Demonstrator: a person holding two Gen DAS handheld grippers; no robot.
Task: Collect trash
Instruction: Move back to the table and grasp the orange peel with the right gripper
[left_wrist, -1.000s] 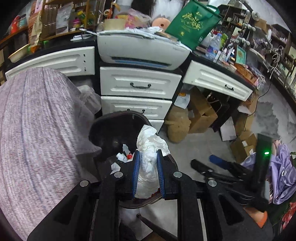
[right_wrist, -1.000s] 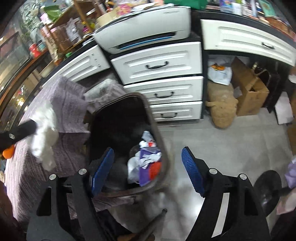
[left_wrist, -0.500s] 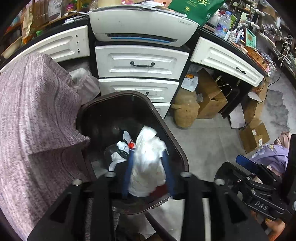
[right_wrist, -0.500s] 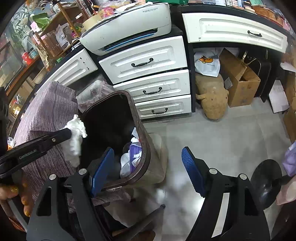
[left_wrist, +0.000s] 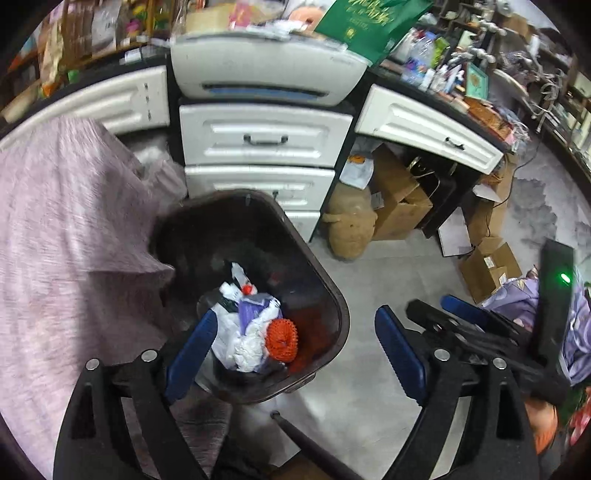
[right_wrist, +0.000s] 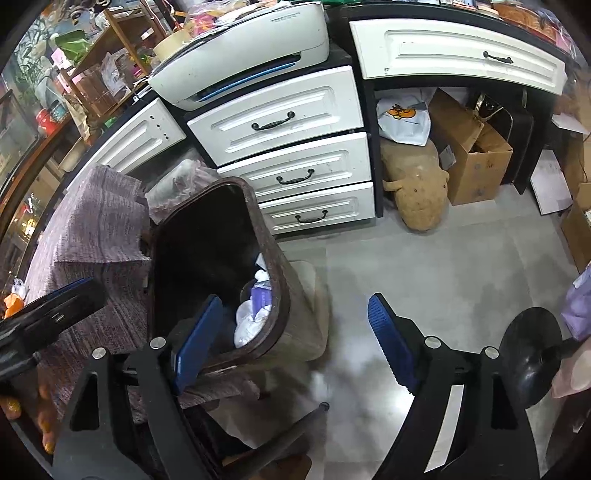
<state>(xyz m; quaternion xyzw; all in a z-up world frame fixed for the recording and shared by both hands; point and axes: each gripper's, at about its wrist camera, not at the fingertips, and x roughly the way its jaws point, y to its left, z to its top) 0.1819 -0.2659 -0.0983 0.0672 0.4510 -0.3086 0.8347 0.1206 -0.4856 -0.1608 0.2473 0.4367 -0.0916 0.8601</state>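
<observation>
Crumpled white paper (left_wrist: 247, 347) in a dark, glossy plastic bin (left_wrist: 332, 295).

Dim, motion-blurred, heavy fisheye vignetting

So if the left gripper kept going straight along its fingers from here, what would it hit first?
Probably the near right rim of the dark trash bin, or the floor just beside it. The open left gripper straddles that rim, with the white tissue already inside. Depth is unclear.

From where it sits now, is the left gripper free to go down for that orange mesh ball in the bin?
Probably yes. The left gripper is open above the bin, and the orange mesh ball lies on top of the trash, uncovered.
</observation>
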